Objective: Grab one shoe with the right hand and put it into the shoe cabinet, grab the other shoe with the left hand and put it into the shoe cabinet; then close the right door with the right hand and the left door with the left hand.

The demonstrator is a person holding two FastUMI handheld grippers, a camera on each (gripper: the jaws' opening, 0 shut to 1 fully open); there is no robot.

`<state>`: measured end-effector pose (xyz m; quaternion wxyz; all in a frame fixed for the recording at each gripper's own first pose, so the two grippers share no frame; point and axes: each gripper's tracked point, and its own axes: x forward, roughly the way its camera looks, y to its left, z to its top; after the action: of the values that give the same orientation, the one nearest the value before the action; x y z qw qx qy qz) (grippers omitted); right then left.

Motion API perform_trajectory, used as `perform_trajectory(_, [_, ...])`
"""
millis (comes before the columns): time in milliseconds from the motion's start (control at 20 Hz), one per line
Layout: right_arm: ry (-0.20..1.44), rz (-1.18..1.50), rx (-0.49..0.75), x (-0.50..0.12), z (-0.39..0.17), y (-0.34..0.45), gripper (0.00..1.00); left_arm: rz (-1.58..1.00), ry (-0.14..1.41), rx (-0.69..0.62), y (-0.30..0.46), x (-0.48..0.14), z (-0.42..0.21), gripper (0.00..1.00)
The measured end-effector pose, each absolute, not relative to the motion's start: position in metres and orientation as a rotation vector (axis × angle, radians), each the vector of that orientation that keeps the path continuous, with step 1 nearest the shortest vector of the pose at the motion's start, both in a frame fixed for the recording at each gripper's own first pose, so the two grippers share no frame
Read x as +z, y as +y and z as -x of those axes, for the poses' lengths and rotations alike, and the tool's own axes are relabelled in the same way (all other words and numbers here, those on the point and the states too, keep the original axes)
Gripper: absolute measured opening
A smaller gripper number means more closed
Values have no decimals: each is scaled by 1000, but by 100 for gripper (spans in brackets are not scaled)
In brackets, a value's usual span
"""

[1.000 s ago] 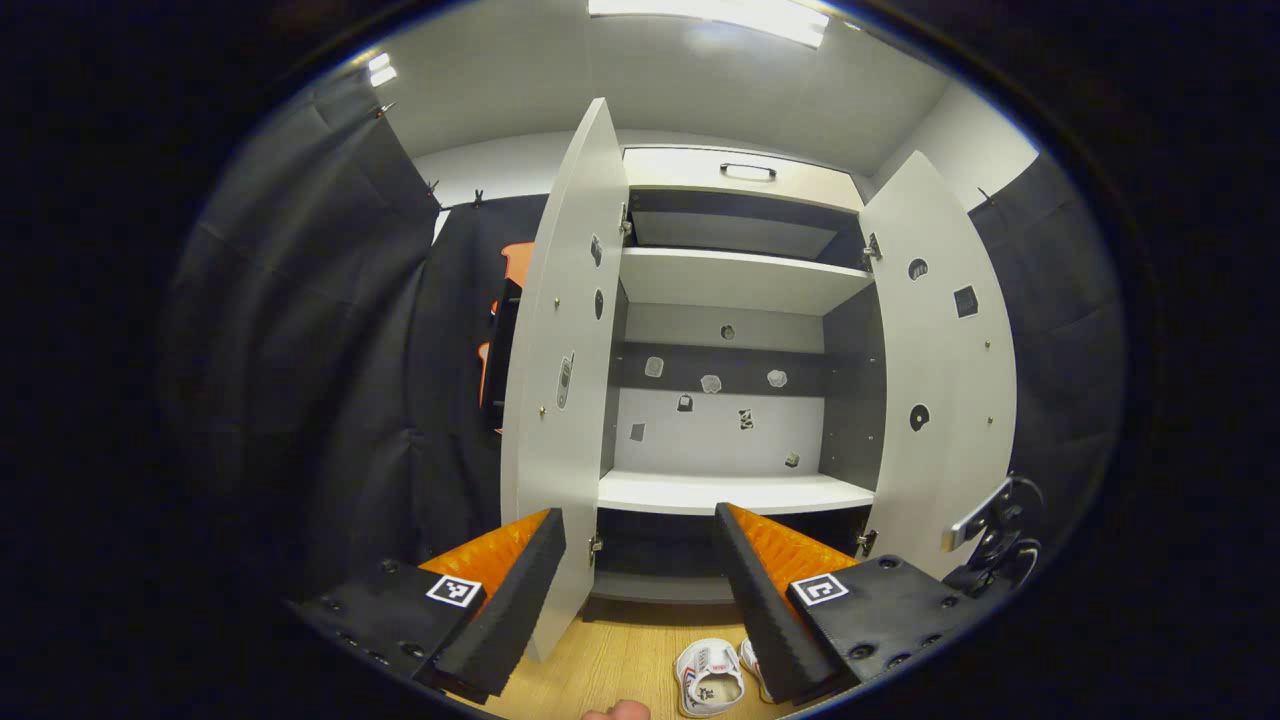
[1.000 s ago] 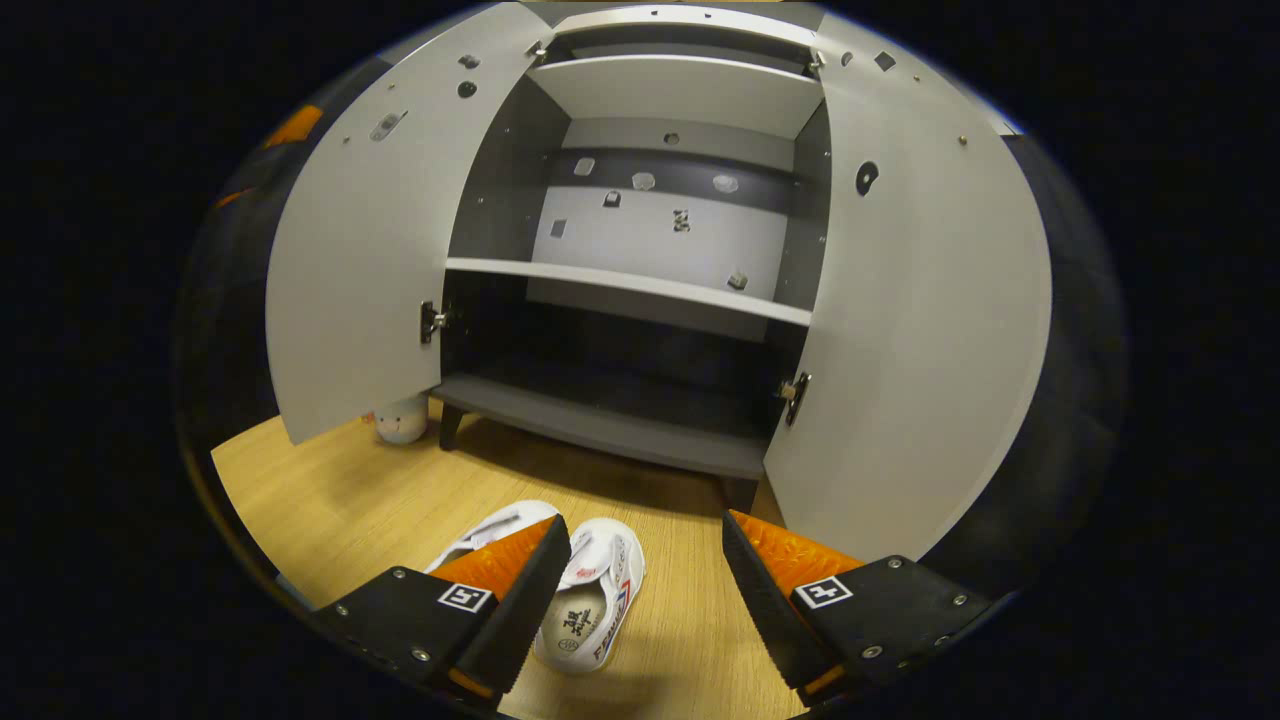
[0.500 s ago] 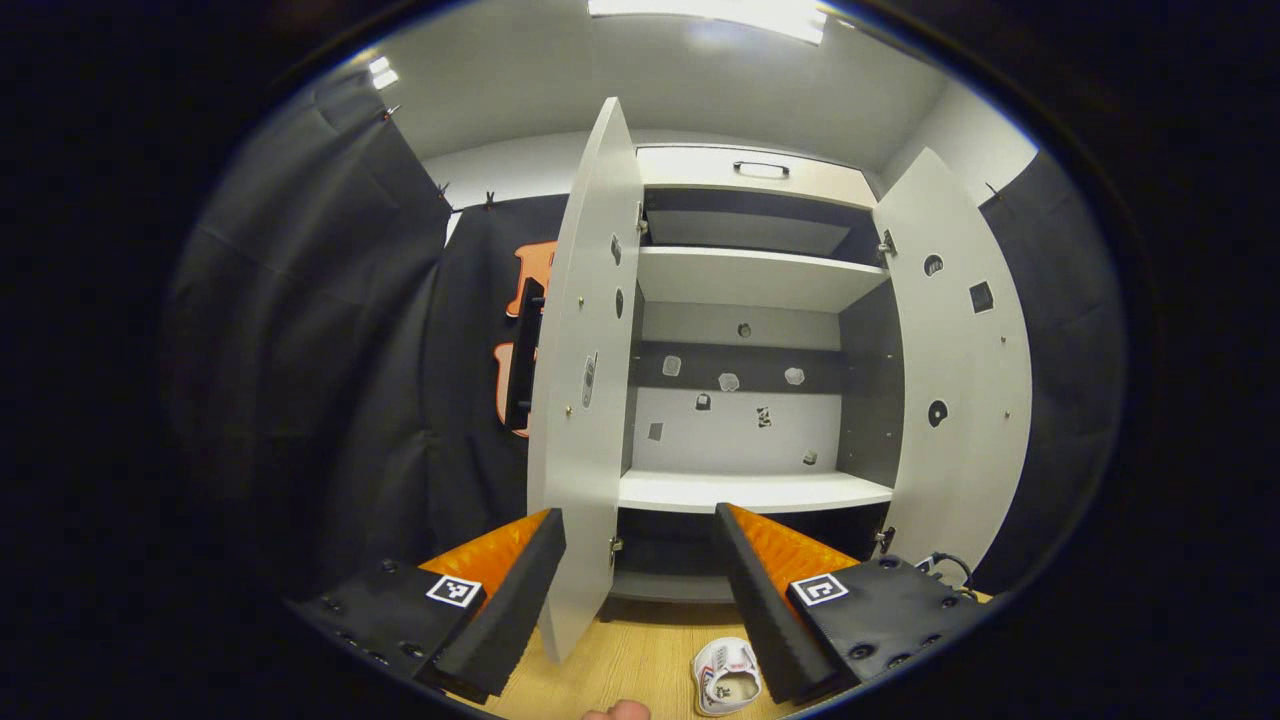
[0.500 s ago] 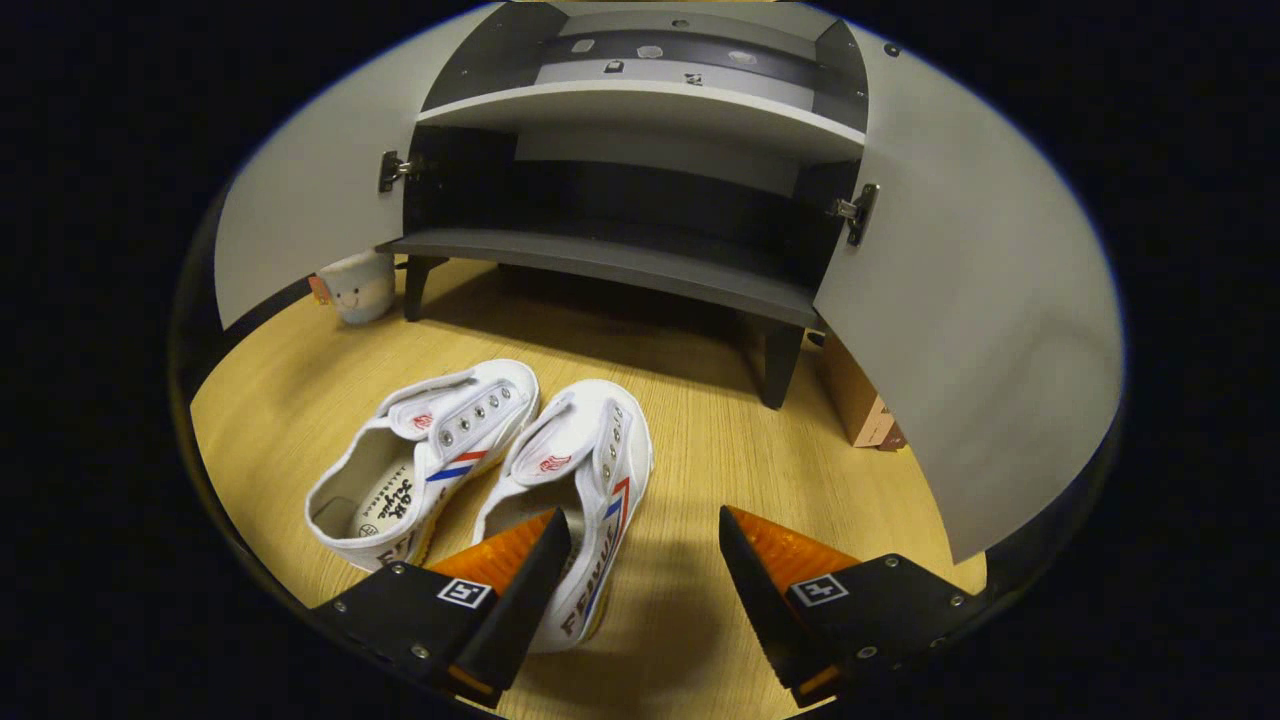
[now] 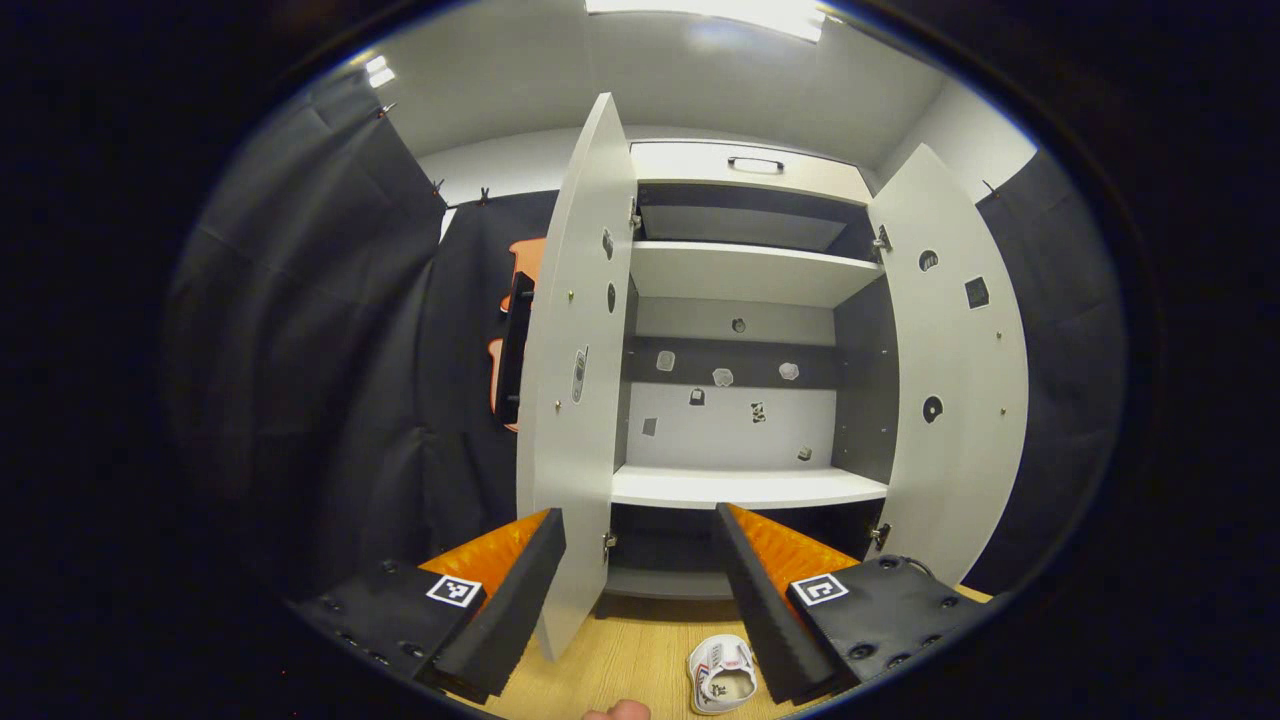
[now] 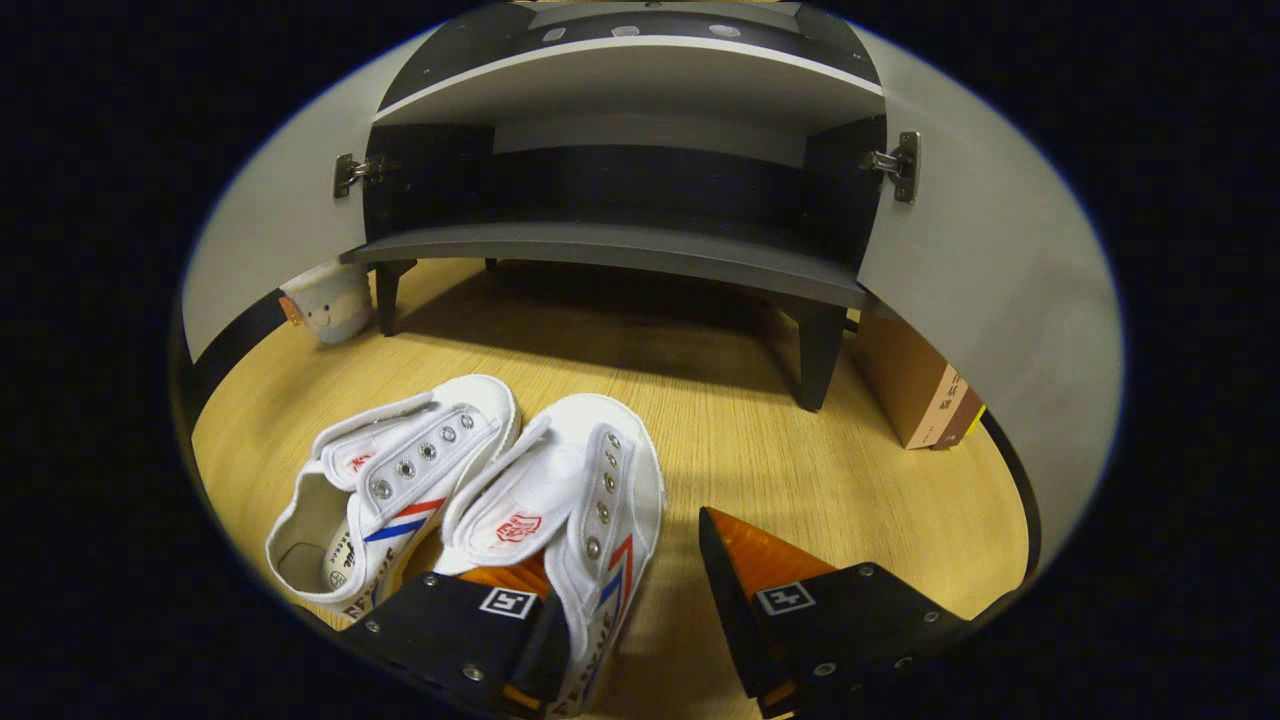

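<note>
Two white canvas shoes lie side by side on the wooden floor in front of the open shoe cabinet (image 6: 600, 250). In the right gripper view the right shoe (image 6: 570, 490) is nearest and the left shoe (image 6: 390, 480) lies beside it. My right gripper (image 6: 620, 570) is open and low over the right shoe: one finger sits in the shoe's opening, the other stands outside its right wall, a little apart from it. In the left gripper view my left gripper (image 5: 640, 590) hangs open and empty before the cabinet (image 5: 745, 485), high above one shoe (image 5: 725, 675).
Both cabinet doors stand wide open, the left door (image 5: 575, 400) and the right door (image 5: 950, 380). A small white cup with a face (image 6: 325, 300) sits by the cabinet's left leg. A cardboard box (image 6: 920, 385) stands behind the right leg (image 6: 818, 355).
My right gripper has dropped toward the floor and closed in on the right shoe, one finger now inside its opening. The left gripper has hardly moved.
</note>
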<state>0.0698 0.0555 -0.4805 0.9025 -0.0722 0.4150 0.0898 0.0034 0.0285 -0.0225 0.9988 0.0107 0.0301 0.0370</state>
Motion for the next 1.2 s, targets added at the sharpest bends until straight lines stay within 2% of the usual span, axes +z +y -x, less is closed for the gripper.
perform_trajectory(50, [858,155,203,-480,-67,61,61,-24,62,74,28,-23,-3,96])
perform_trajectory(100, [846,170,196,-480,-68,62,46,-25,63,72,27,-23,-3,96])
perform_trajectory(250, [849,232,131,-483,-73,47,19,-25,73,63,23,-25,-4,96])
perform_trajectory(300, [841,212,136,-481,-75,50,4,-25,75,60,21,-26,-3,96])
perform_trajectory(400, [854,198,143,-482,-74,48,2,-21,76,53,18,-27,-4,94])
perform_trajectory(650, [806,173,117,-456,-68,46,1,-21,69,39,12,-25,-4,96])
perform_trajectory(850, [706,109,116,-392,-58,54,1,-10,70,29,8,-29,-7,96])
perform_trajectory(1200, [464,58,153,-241,-69,77,1,12,65,9,4,-32,-8,96])
